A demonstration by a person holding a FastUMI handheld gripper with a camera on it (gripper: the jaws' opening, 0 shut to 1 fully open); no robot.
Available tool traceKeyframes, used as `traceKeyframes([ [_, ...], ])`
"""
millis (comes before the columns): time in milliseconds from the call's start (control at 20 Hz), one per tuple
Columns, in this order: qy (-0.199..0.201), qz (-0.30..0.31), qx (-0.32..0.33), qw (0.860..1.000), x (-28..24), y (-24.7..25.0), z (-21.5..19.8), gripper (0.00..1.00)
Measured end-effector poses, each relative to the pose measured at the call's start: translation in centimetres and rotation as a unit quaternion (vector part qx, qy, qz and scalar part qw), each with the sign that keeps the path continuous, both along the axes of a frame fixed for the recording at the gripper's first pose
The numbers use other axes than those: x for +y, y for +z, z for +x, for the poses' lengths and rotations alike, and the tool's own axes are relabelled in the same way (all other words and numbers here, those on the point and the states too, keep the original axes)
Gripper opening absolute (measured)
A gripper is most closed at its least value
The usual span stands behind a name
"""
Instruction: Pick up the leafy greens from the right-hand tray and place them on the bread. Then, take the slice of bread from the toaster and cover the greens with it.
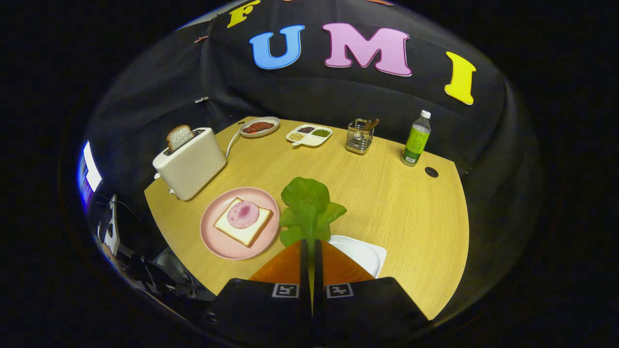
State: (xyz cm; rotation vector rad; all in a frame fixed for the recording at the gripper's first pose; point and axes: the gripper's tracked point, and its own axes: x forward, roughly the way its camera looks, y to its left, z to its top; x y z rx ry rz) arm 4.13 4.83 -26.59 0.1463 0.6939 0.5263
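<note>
My gripper (311, 240) is shut on the stem end of the leafy greens (308, 207), which stick up ahead of the fingers, lifted above the table. Behind the fingers on the right lies the white tray (363, 252). To the left of the greens a pink plate (233, 247) carries a slice of bread (239, 231) topped with a round slice of ham (243, 214). Further back on the left stands a cream toaster (192, 166) with a slice of toast (180, 137) poking out of its slot.
At the back of the wooden table (387, 203) are an oval dish of reddish food (259, 127), a divided white dish of grains (309, 135), a wire utensil holder (360, 136) and a green bottle (416, 139). A cable hole (431, 172) sits near the bottle.
</note>
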Motion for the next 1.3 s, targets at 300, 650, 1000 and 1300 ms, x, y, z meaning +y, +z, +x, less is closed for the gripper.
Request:
traceKeyframes([
  [300, 0.038, 0.022, -0.047, 0.998, 6.0, 6.2, -1.0, 0.06],
  [650, 0.078, 0.015, -0.042, 0.996, 13.0, 6.4, -1.1, 0.06],
  [1000, 0.096, -0.019, -0.003, 0.995, 17.9, 0.7, 0.5, 0.06],
  [1300, 0.069, -0.079, 0.059, 0.993, 18.8, -7.1, 2.7, 0.49],
])
